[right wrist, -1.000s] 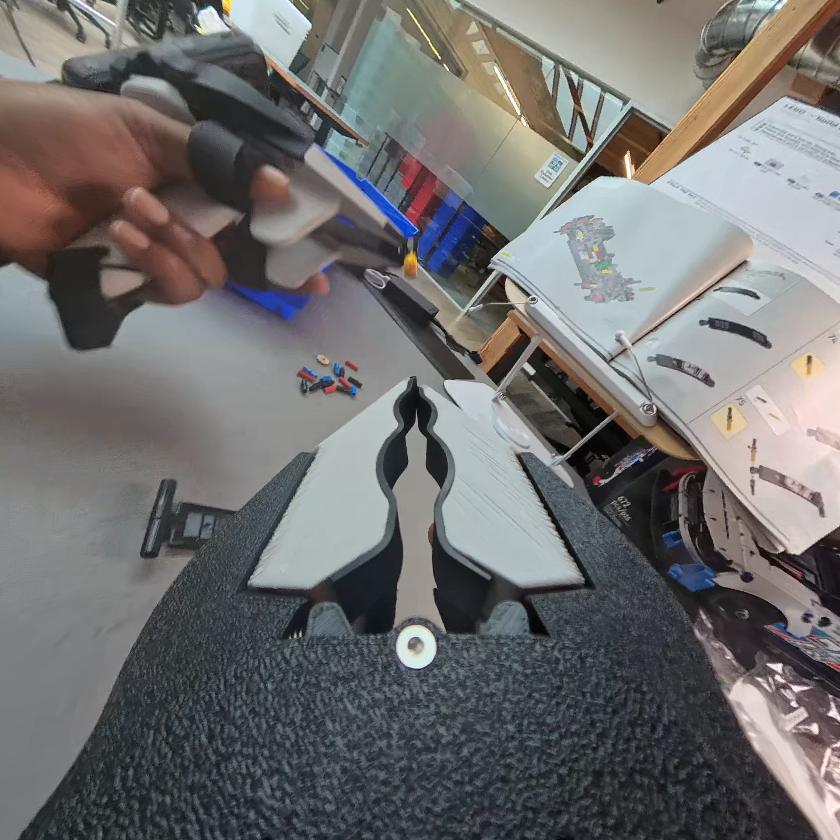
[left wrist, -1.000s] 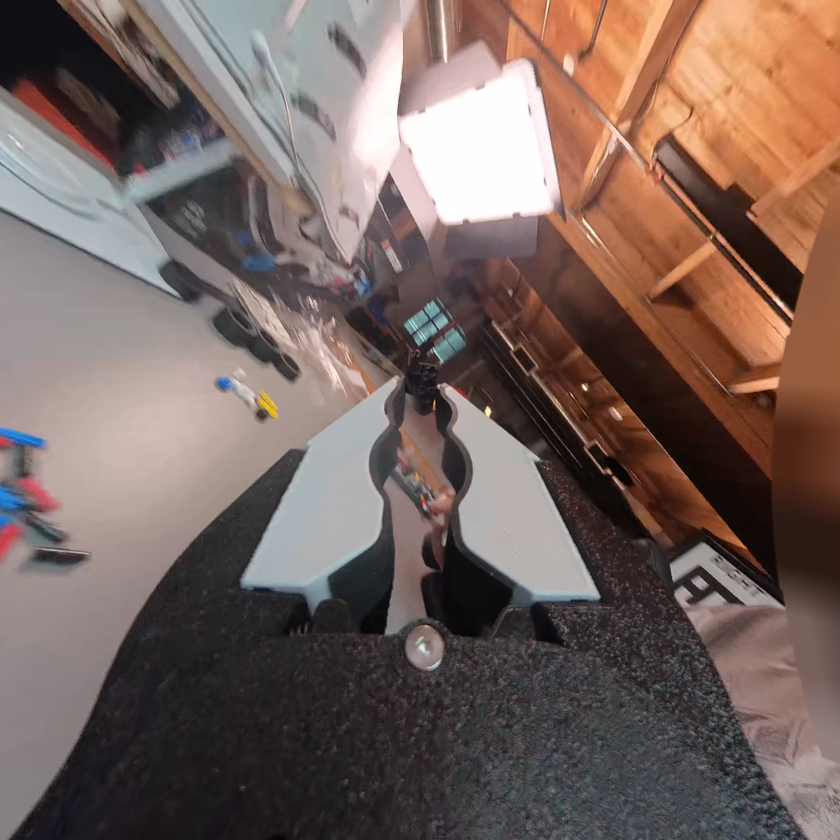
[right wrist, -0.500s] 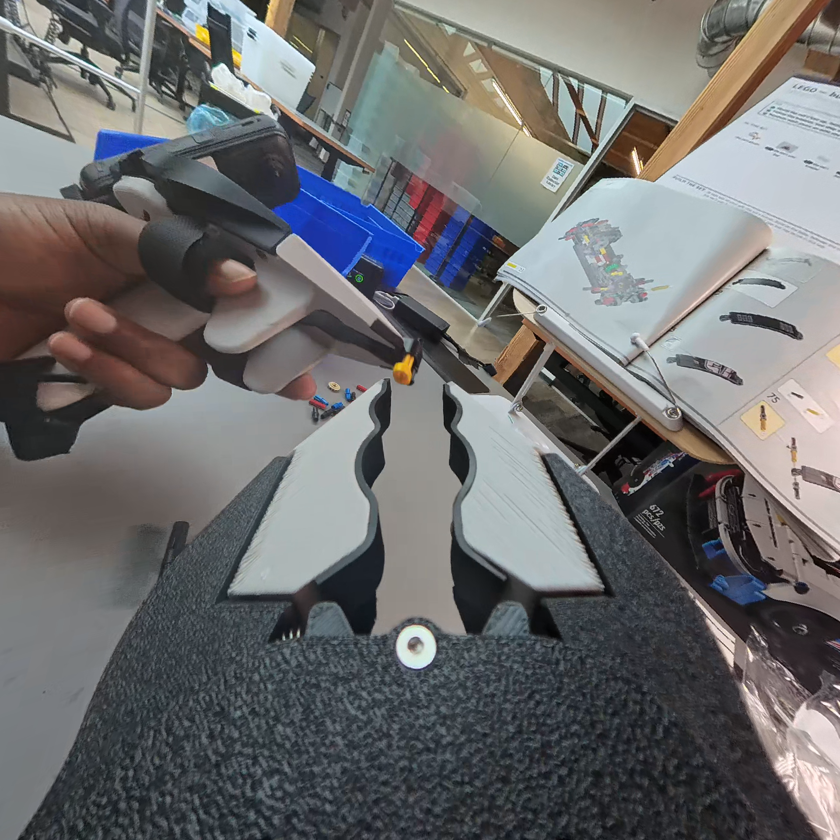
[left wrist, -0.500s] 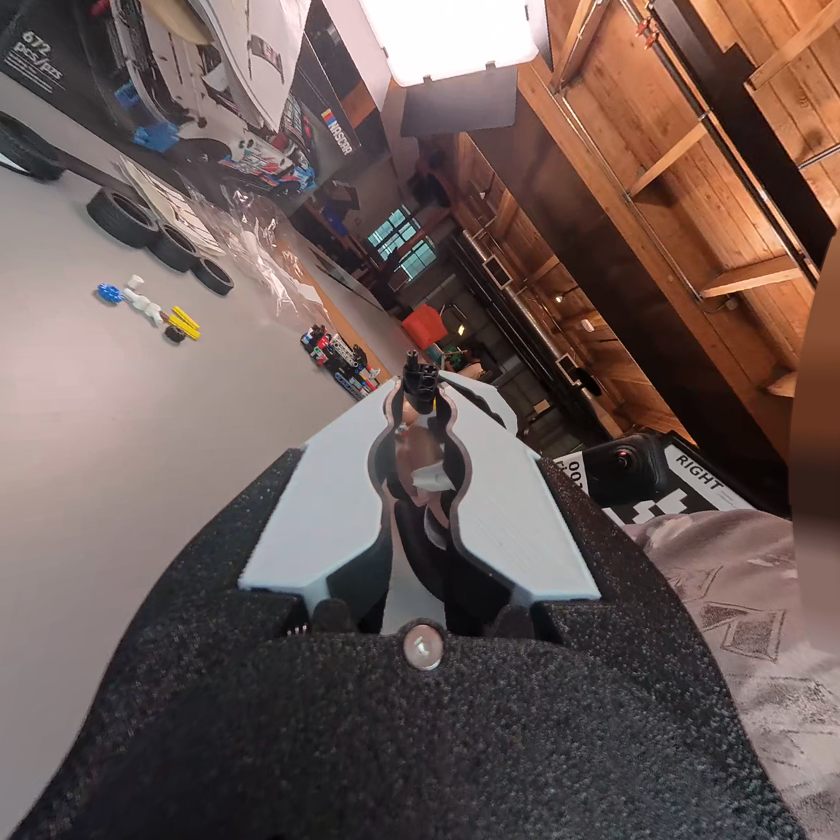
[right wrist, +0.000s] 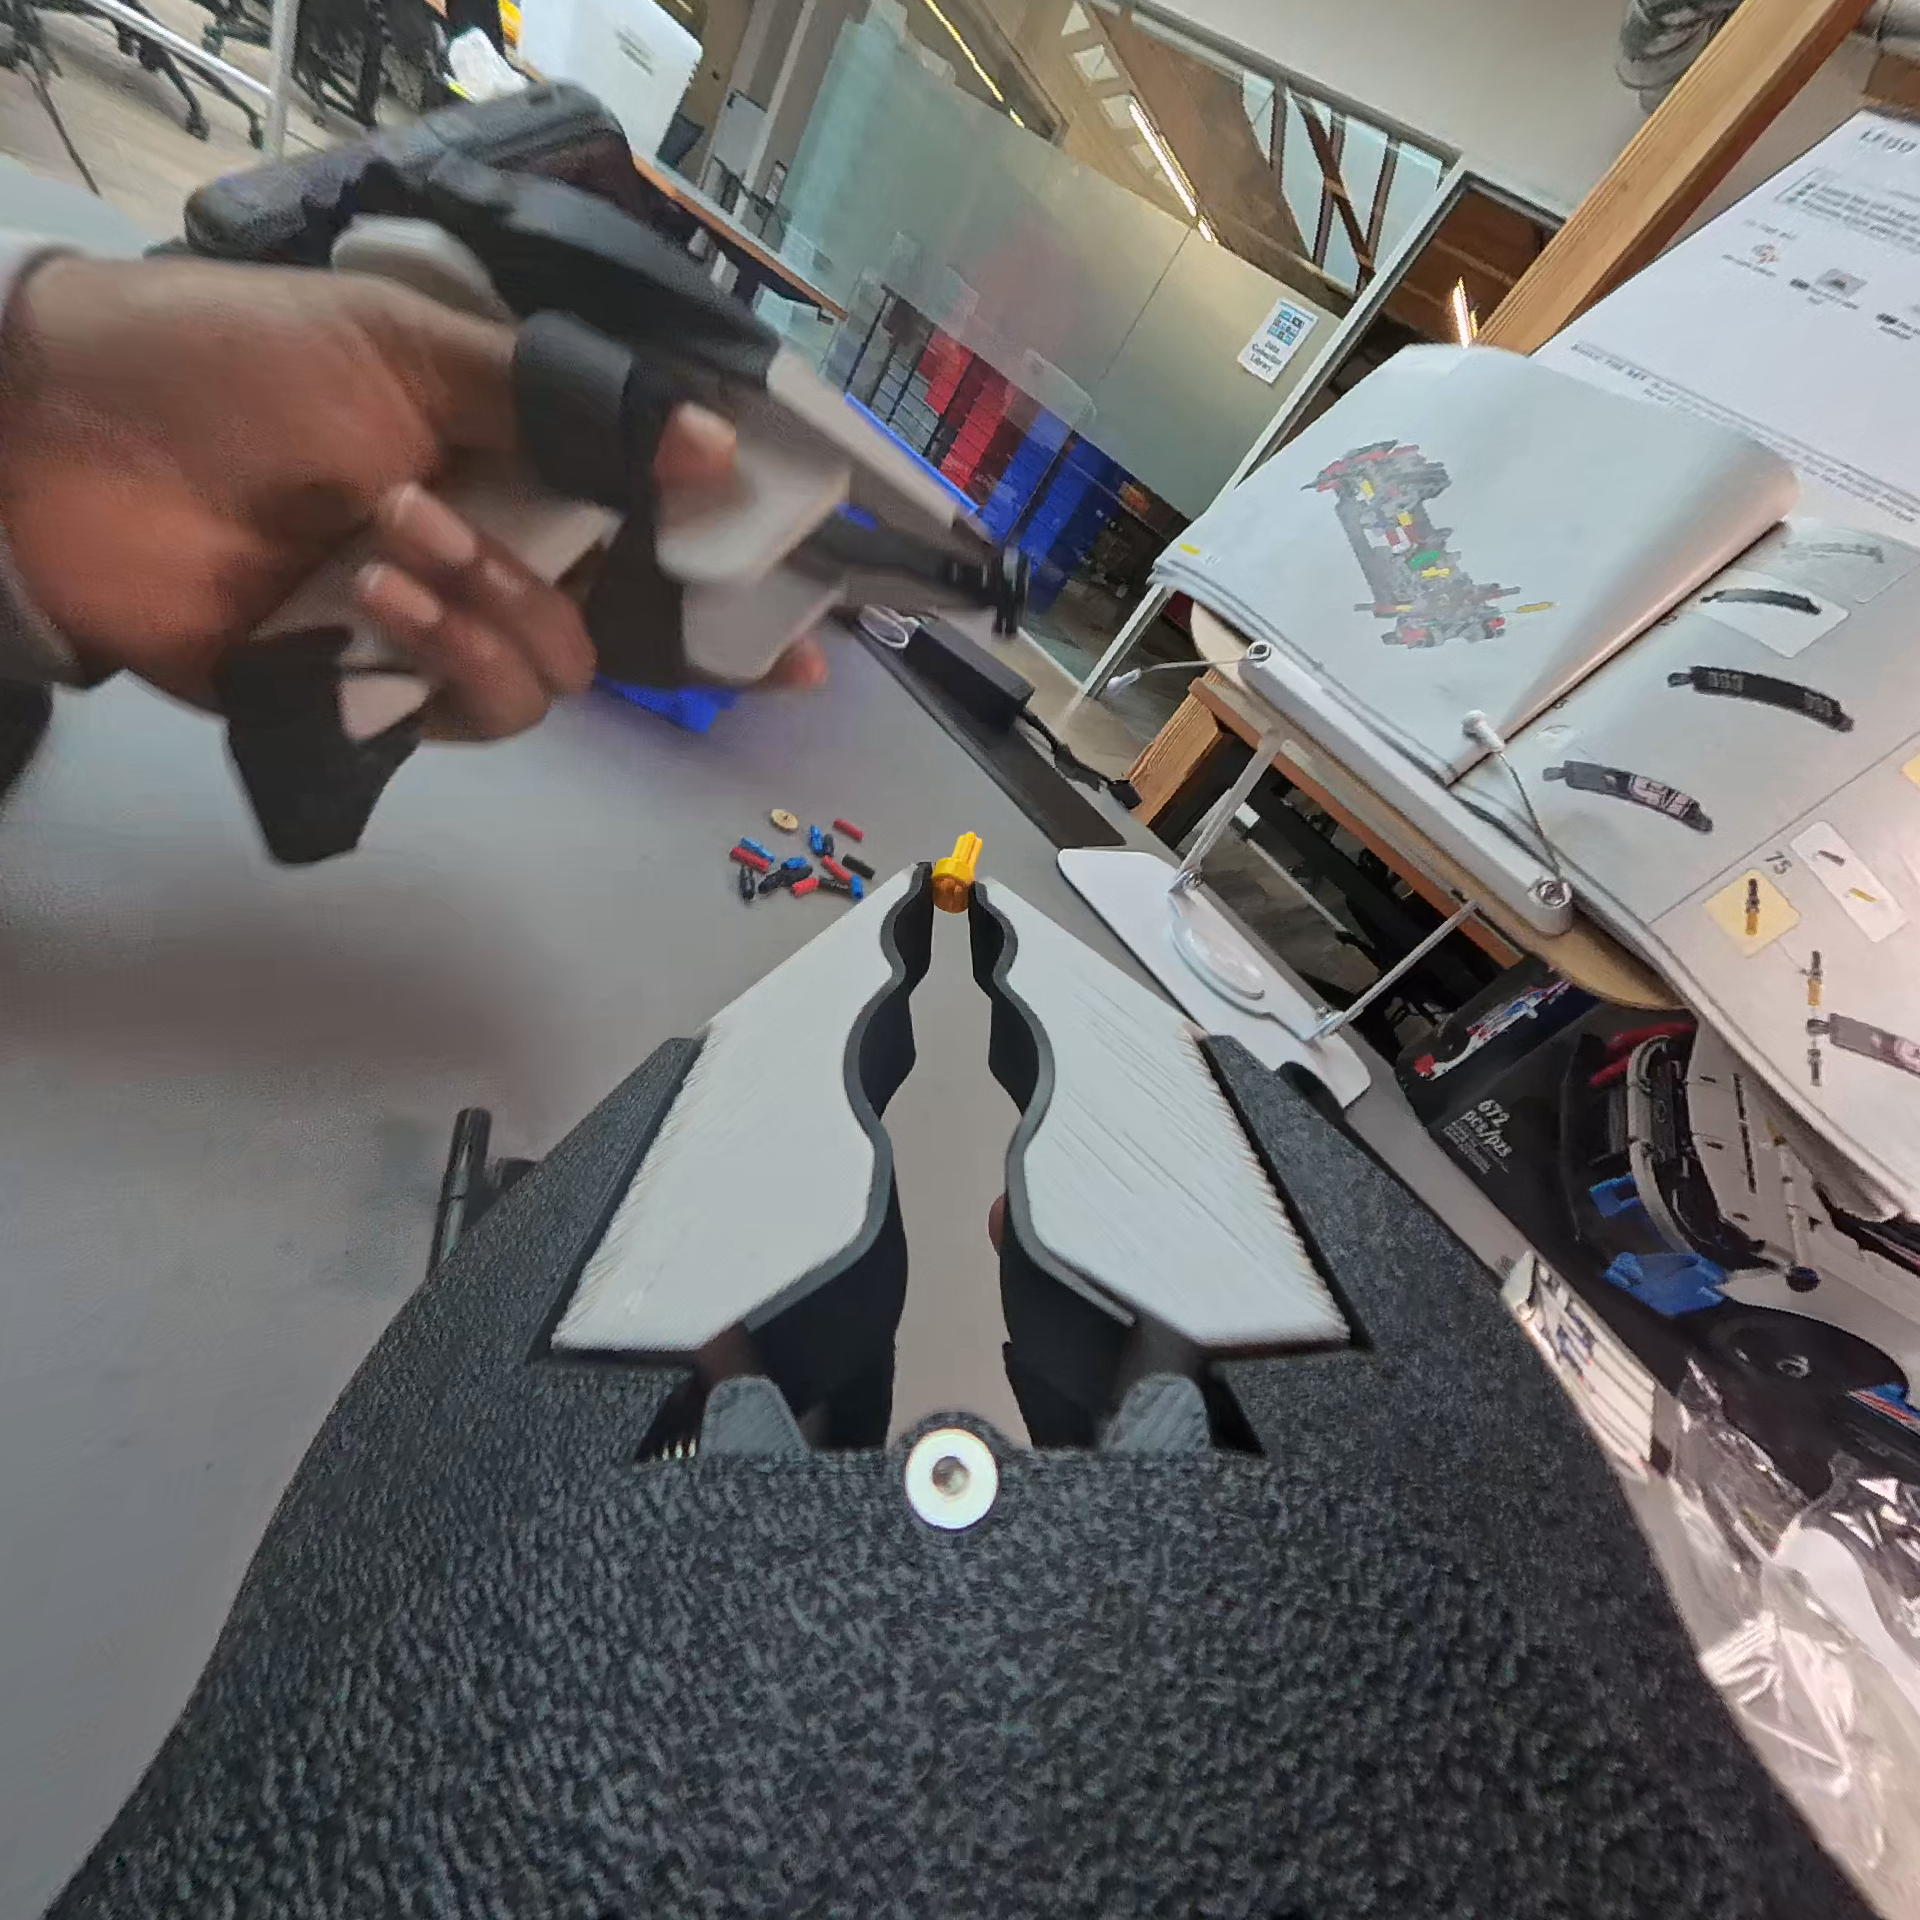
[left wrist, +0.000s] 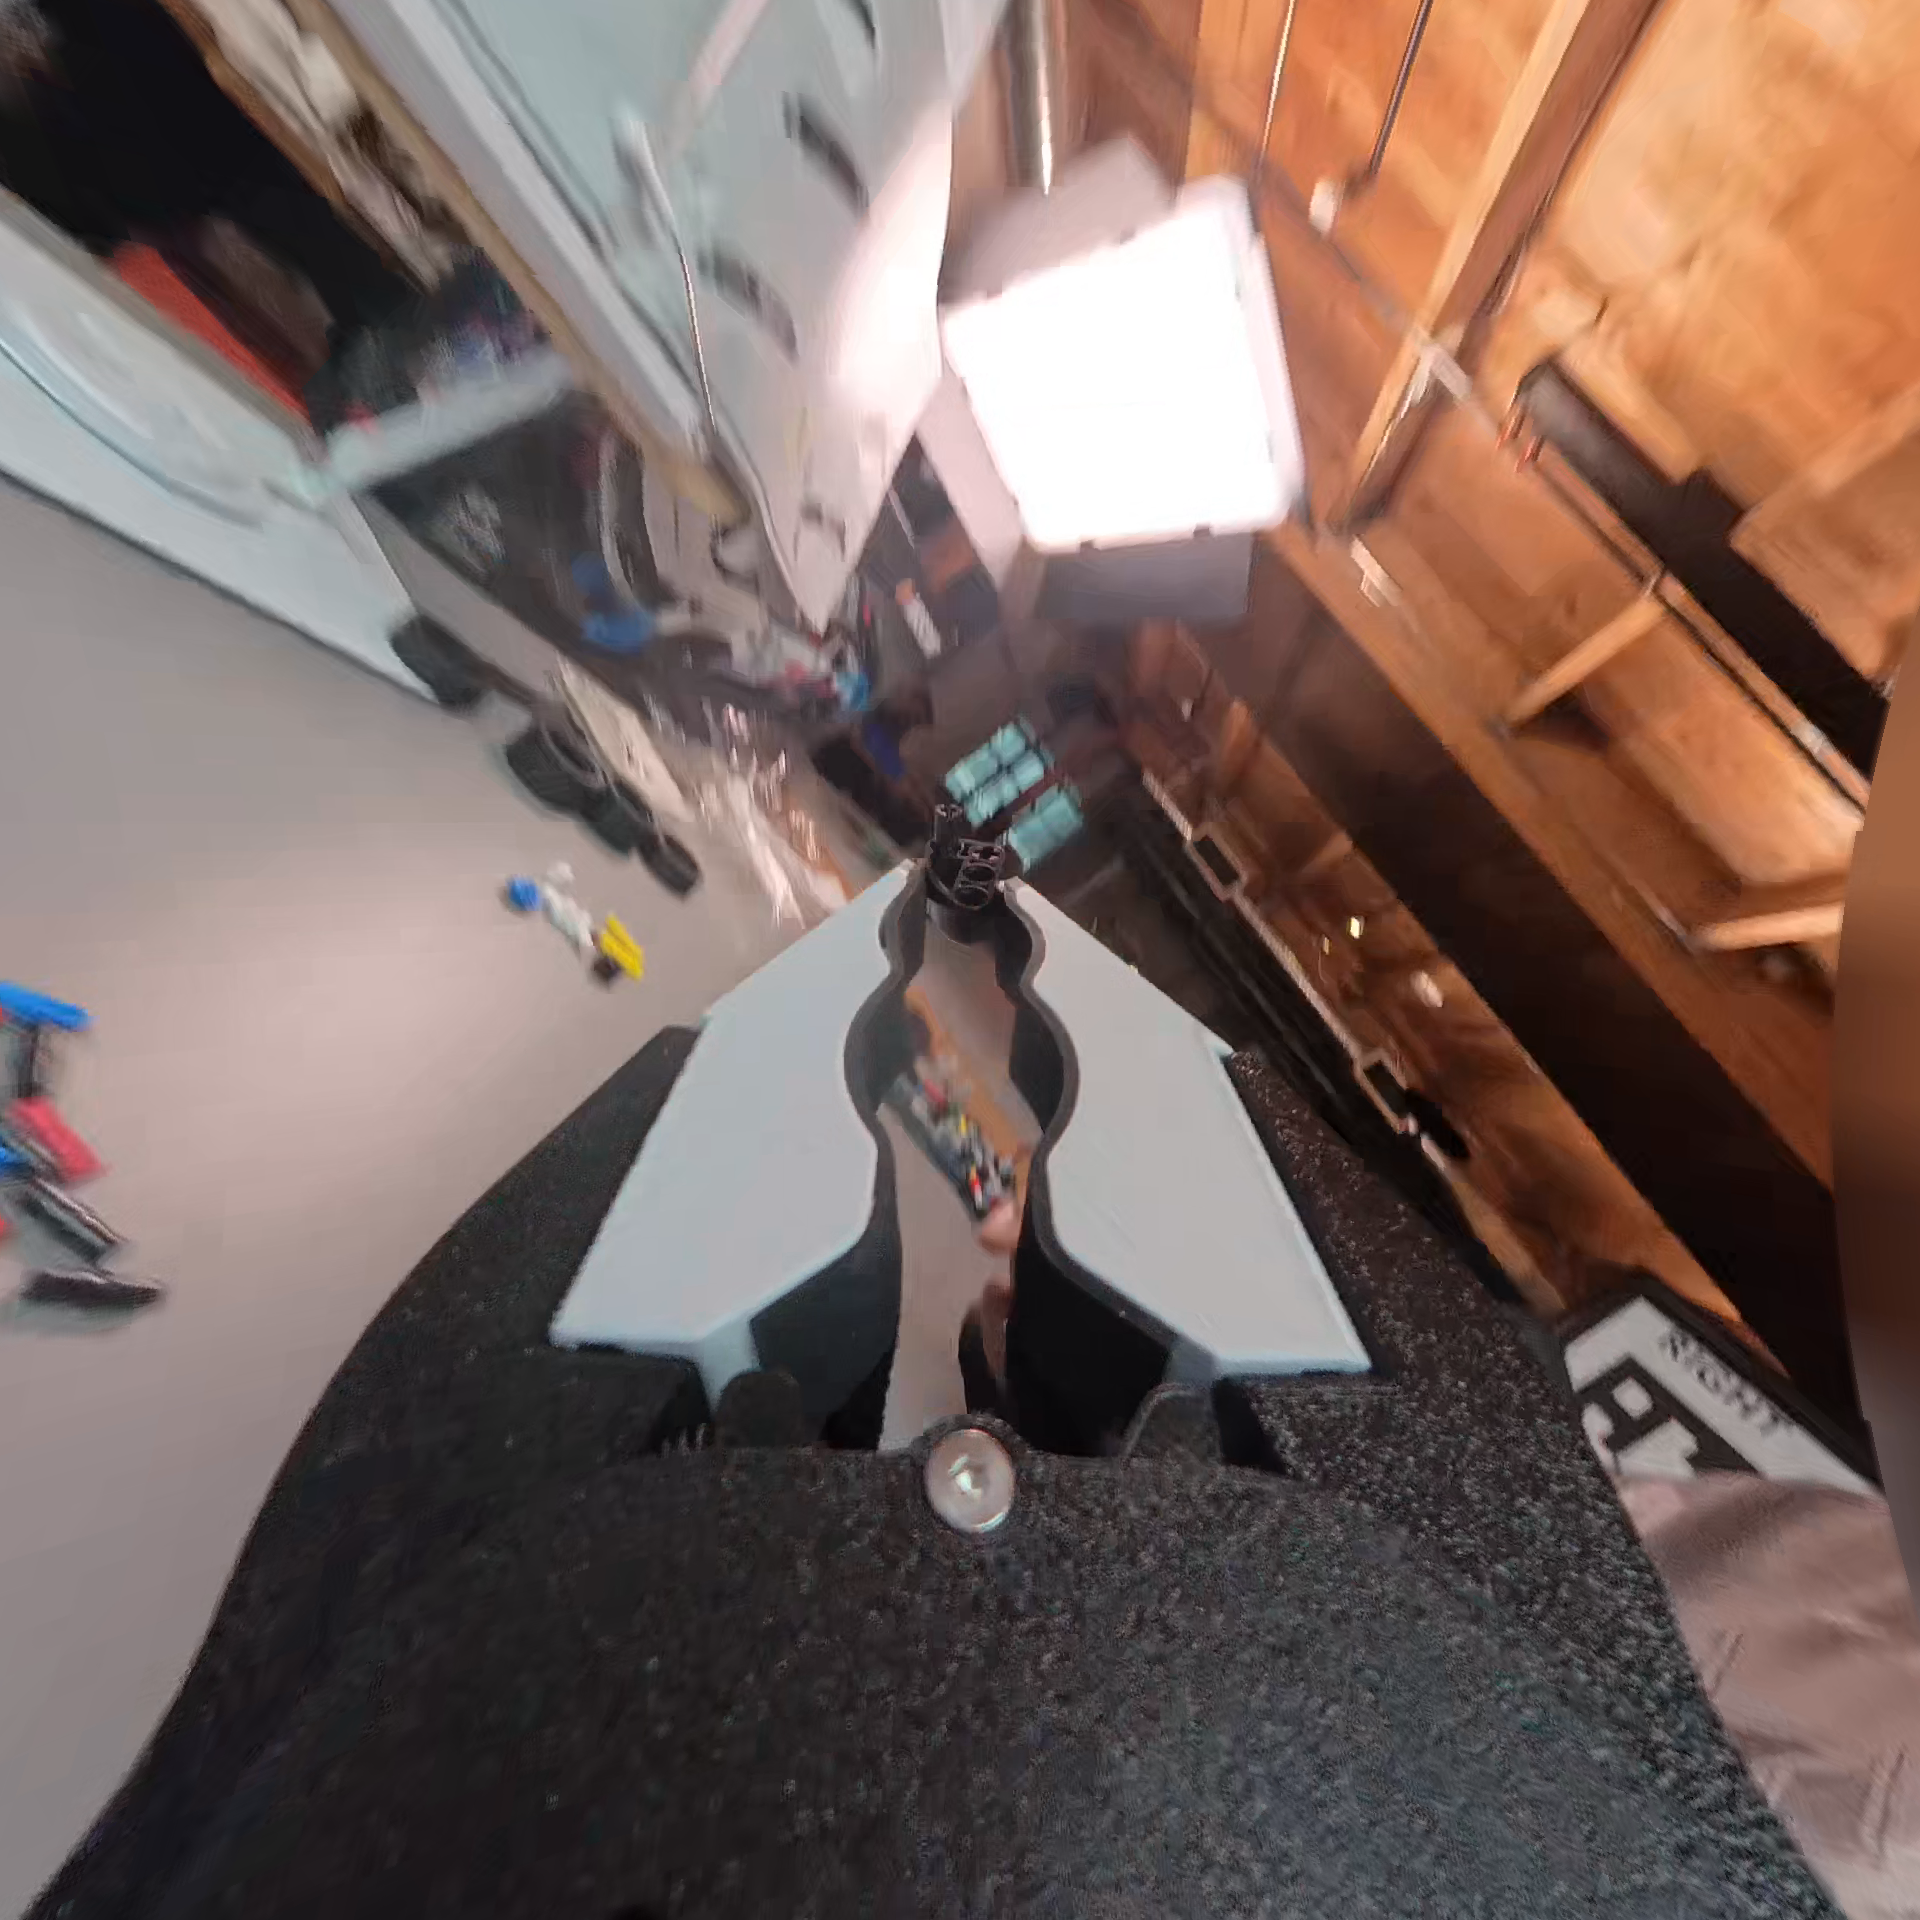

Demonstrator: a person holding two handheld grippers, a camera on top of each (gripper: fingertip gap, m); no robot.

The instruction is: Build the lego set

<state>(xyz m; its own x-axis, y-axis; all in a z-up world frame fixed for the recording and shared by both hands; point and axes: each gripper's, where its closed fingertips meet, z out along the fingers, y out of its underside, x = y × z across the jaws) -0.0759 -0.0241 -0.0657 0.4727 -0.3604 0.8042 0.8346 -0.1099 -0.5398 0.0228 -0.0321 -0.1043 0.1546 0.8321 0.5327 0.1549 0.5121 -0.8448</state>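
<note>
The right hand-held gripper (right wrist: 951, 899) pinches a tiny yellow peg (right wrist: 956, 871) by its very tips, up above the gray desk (right wrist: 312, 1039). The peg could pop out and roll away because so little of it is held. Farther off, the left hand-held gripper (left wrist: 964, 902) squeezes a small black piece (left wrist: 966, 868). It looks blurry, so lining up the two parts could go wrong. Loose pegs (right wrist: 795, 871) lie beyond.

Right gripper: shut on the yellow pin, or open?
Shut on it. In the right wrist view the right gripper has its fingertips closed against the yellow pin, which sticks out past them, lifted clear of the grey table.
</note>
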